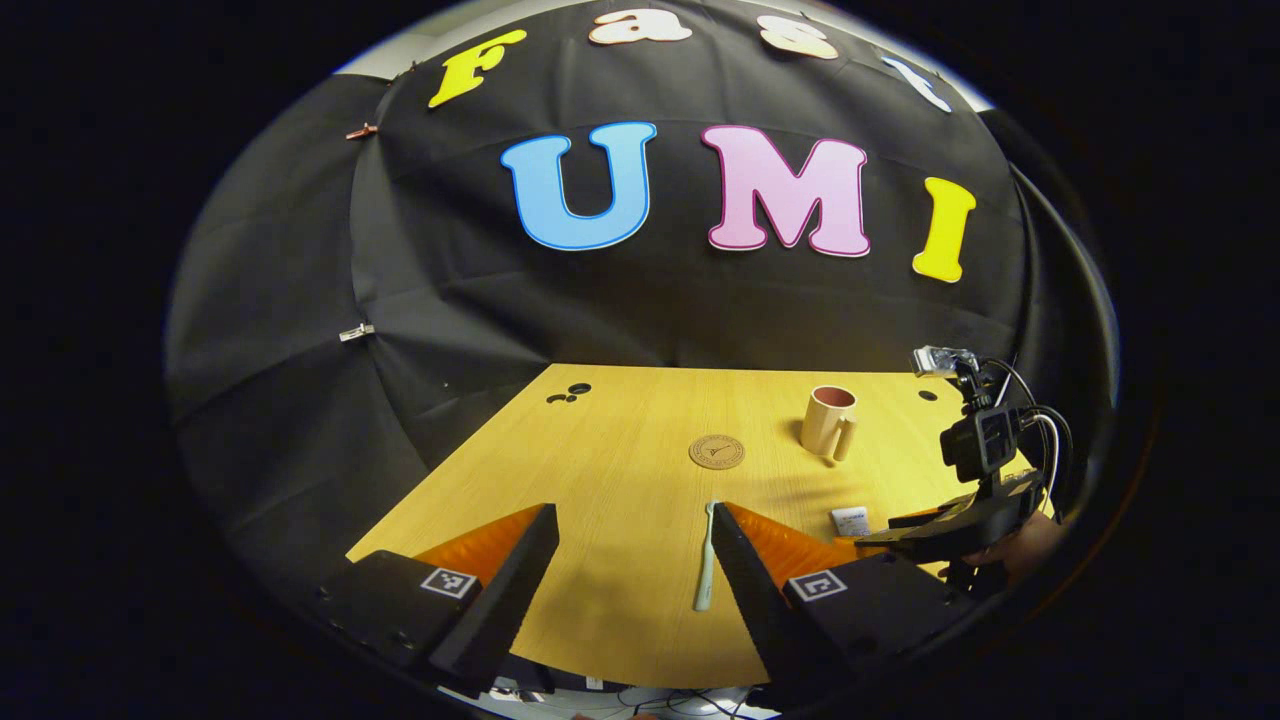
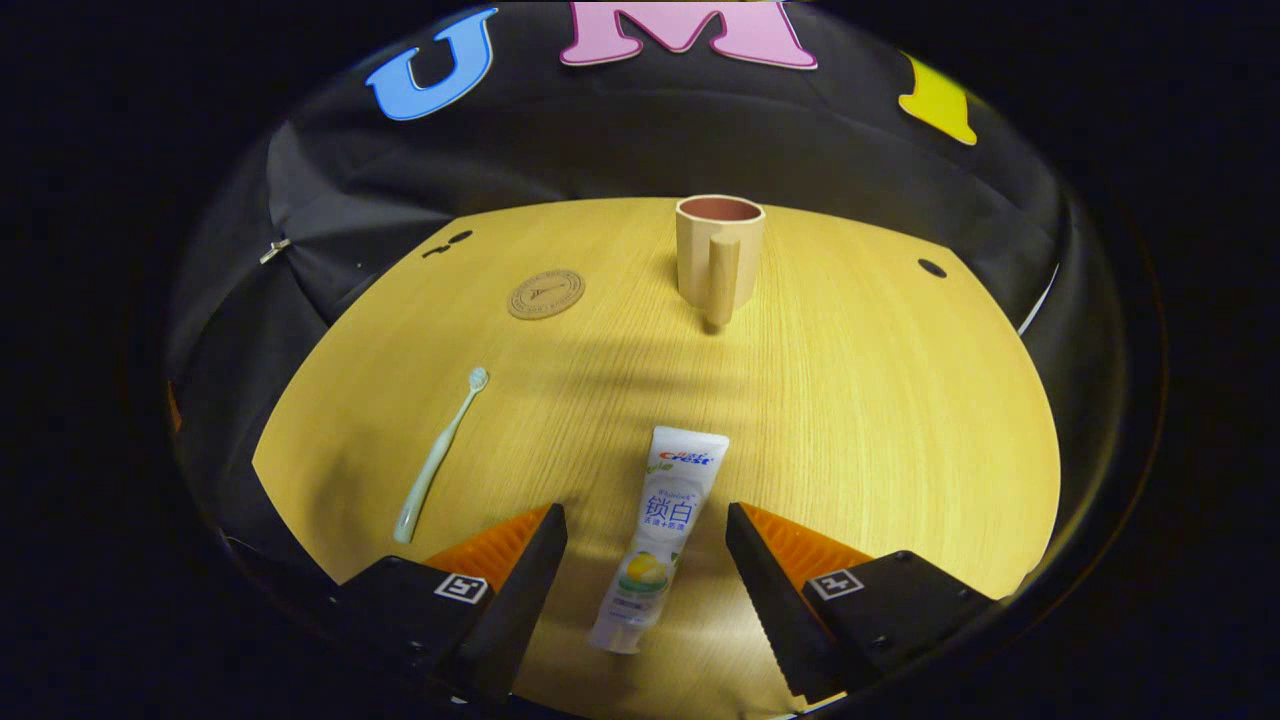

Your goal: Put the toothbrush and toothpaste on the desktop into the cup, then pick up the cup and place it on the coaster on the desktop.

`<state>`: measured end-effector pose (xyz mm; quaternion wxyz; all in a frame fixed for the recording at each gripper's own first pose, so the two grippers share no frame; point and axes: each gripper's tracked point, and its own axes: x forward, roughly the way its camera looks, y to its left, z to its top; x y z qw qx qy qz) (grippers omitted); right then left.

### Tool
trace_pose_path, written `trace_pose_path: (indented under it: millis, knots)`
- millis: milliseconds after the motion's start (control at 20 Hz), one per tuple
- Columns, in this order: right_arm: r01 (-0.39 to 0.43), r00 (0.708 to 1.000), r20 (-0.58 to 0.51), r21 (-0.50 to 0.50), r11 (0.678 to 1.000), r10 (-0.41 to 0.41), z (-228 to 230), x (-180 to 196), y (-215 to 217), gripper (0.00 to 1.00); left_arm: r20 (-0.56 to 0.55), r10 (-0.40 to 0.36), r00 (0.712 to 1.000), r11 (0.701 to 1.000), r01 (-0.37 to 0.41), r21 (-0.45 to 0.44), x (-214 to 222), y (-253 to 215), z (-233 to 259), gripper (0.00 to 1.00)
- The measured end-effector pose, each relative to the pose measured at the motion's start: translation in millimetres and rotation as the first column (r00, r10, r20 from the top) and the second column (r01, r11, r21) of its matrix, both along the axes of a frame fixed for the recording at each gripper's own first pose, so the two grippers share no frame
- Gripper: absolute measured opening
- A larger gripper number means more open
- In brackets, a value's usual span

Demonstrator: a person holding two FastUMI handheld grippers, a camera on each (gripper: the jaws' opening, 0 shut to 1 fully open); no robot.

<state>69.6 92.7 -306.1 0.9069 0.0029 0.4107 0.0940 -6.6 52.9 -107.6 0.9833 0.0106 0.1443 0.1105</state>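
Observation:
A pale green toothbrush [image 1: 706,560] lies on the wooden desk, close beside the right finger of my left gripper [image 1: 633,525], which stands open above the near edge. In the right gripper view the toothbrush [image 2: 438,458] lies at the left. A white toothpaste tube [image 2: 660,530] lies flat between the spread fingers of my right gripper [image 2: 647,525], open and hovering over it. The beige cup [image 2: 716,255] stands upright at the far middle, handle toward me. The round brown coaster [image 2: 545,294] lies left of it. In the left gripper view I see the cup [image 1: 830,421], the coaster [image 1: 716,451], and the right gripper [image 1: 900,535].
The wooden desk [image 2: 880,400] has small dark holes at its far corners [image 2: 931,268]. Black cloth walls close it in behind and at the sides. Cables trail from the right gripper's camera mount [image 1: 985,440].

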Motion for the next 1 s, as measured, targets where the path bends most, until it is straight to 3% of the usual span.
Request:
trace_pose_path:
  millis: [500,600,650,700,750,950,1000]
  knots:
    - [0.018,0.996,-0.086,-0.034,0.999,-0.021,-27.6,4.9,-6.3,0.95,-0.014,-0.048,0.999,0.998,0.049,0.038,27.4,-13.4,3.2,0.99]
    - [0.039,0.994,-0.101,-0.059,0.997,-0.045,-29.3,7.3,-11.8,0.8,-0.015,-0.053,0.998,0.998,0.054,0.038,28.2,-14.2,1.9,0.99]
    - [0.045,0.992,-0.115,-0.078,0.996,-0.054,-31.4,8.4,-14.4,0.67,-0.017,-0.053,0.998,0.998,0.053,0.038,28.3,-14.1,1.1,0.99]
    - [0.048,0.99,-0.124,-0.095,0.994,-0.06,-33.0,8.3,-13.7,0.7,-0.019,-0.054,0.998,0.998,0.055,0.036,28.3,-13.8,-1.2,0.99]
    - [0.041,0.99,-0.132,-0.109,0.993,-0.056,-34.0,7.6,-12.3,0.62,-0.019,-0.055,0.998,0.998,0.056,0.033,28.9,-14.1,-0.6,0.99]
    - [0.088,0.98,-0.166,-0.11,0.99,-0.105,-33.1,5.9,-11.2,0.49,-0.017,-0.056,0.998,0.998,0.056,0.03,29.3,-13.2,-2.9,0.99]
    - [0.087,0.979,-0.174,-0.112,0.99,-0.106,-34.0,5.2,-10.2,0.51,-0.016,-0.054,0.998,0.998,0.055,0.029,27.9,-12.5,-3.9,0.99]
